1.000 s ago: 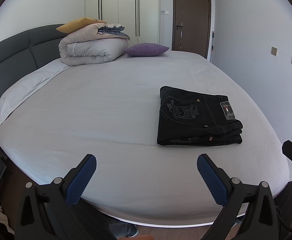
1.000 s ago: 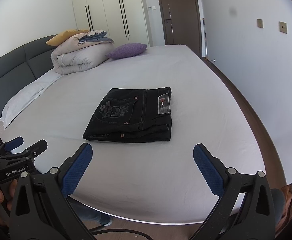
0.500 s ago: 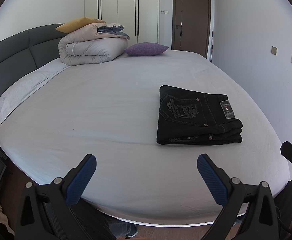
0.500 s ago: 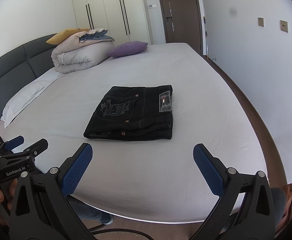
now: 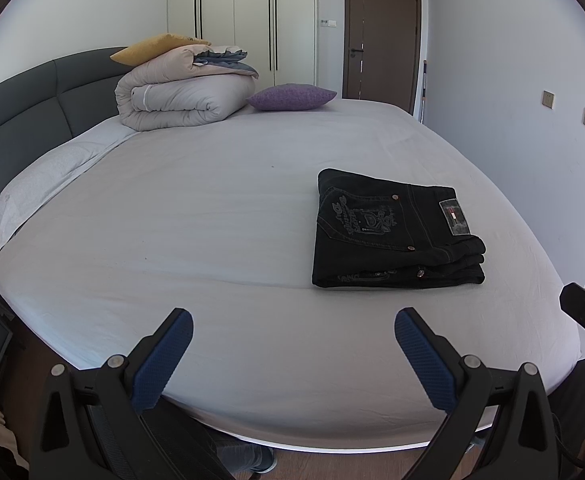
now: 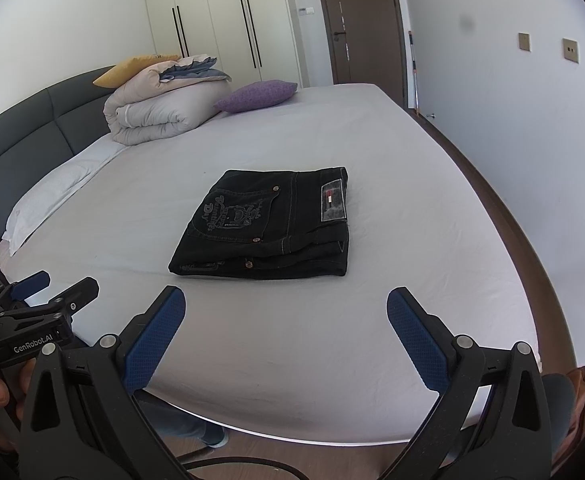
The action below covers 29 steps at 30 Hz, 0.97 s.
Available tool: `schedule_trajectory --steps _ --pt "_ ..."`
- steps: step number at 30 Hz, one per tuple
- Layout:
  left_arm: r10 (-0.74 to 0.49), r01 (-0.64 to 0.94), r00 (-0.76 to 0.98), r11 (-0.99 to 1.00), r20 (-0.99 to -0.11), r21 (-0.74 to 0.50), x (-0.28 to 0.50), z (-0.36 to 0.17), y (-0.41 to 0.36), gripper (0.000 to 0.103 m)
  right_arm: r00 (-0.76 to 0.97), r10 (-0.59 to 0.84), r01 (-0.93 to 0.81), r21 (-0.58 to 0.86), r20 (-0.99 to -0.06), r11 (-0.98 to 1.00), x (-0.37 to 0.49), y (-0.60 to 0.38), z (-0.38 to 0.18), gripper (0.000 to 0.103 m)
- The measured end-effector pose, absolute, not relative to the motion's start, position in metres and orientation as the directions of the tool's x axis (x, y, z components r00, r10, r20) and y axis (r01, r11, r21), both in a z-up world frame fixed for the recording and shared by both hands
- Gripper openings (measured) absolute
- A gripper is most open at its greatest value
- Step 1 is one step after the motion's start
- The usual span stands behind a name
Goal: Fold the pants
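Note:
Black jeans lie folded into a compact stack on the white bed sheet, back pocket and label patch up. They also show in the right wrist view. My left gripper is open and empty, held near the bed's front edge, left of and short of the jeans. My right gripper is open and empty, held in front of the jeans, apart from them. The left gripper also shows at the left of the right wrist view.
A rolled duvet with a yellow pillow on top and a purple cushion sit at the bed's far end by the grey headboard. A white pillow lies at left. Wall at right, door behind.
Both grippers shifted very slightly; the jeans appear a touch lower and closer in the right wrist view. Nothing was grasped or released.

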State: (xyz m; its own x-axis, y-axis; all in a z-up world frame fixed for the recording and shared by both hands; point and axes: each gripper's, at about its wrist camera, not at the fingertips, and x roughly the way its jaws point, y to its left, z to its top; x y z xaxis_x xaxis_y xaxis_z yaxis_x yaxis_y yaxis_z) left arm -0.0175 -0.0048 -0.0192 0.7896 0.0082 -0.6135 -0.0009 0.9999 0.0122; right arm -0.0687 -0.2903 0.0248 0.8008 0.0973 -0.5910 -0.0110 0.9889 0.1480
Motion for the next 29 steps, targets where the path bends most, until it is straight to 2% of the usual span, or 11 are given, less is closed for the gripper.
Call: schedule_trajectory --steps 29 --pt "0.016 -0.007 0.793 1.000 -0.609 0.017 -0.0238 -0.0255 -0.0033 0.103 0.795 0.105 -0.015 0.154 -0.597 0.988 -0.0689 -0.2916 0.0209 0.103"
